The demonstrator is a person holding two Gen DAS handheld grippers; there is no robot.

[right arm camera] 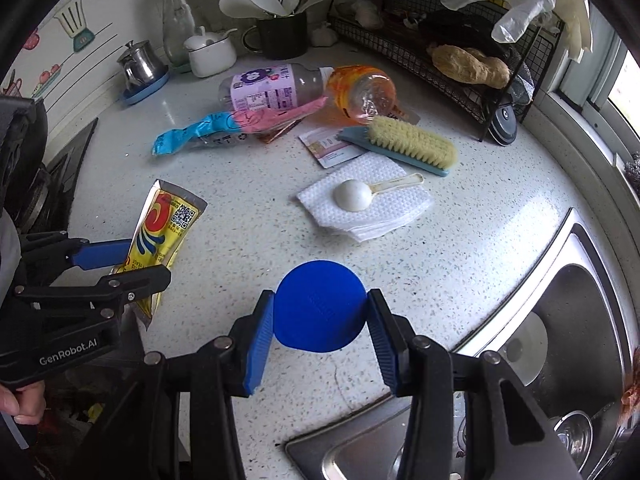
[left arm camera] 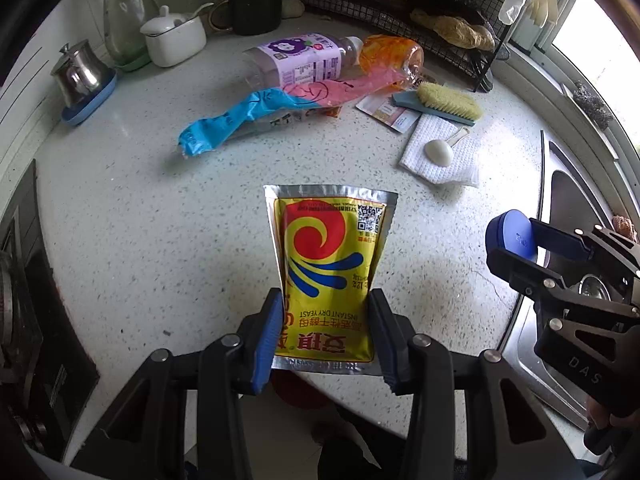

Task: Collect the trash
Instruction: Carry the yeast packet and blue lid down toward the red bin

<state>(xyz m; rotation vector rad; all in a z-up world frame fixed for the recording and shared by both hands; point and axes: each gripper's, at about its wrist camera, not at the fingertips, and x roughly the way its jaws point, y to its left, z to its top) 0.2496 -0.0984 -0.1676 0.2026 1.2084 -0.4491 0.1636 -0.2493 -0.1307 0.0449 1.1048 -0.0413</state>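
My left gripper (left arm camera: 325, 332) is shut on a yellow yeast packet (left arm camera: 328, 264) and holds it above the counter's front edge; the packet also shows in the right wrist view (right arm camera: 160, 232), with the left gripper (right arm camera: 120, 264) at the left. My right gripper (right arm camera: 320, 328) is shut on a round blue lid (right arm camera: 320, 306), also seen in the left wrist view (left arm camera: 514, 238). Farther back lie a purple-labelled bottle (left arm camera: 300, 60), an orange bottle (left arm camera: 392, 56), a blue and pink wrapper (left arm camera: 260, 110) and a small paper packet (left arm camera: 386, 114).
A scrub brush (right arm camera: 412, 146), a white cloth (right arm camera: 368, 204) with a spoon (right arm camera: 356, 196) on it, a wire rack (right arm camera: 440, 40), a utensil cup (right arm camera: 280, 36), a sugar pot (right arm camera: 212, 54) and a steel pot (right arm camera: 140, 64) stand on the counter. The sink (right arm camera: 560, 320) is right, a stove (left arm camera: 24, 300) left.
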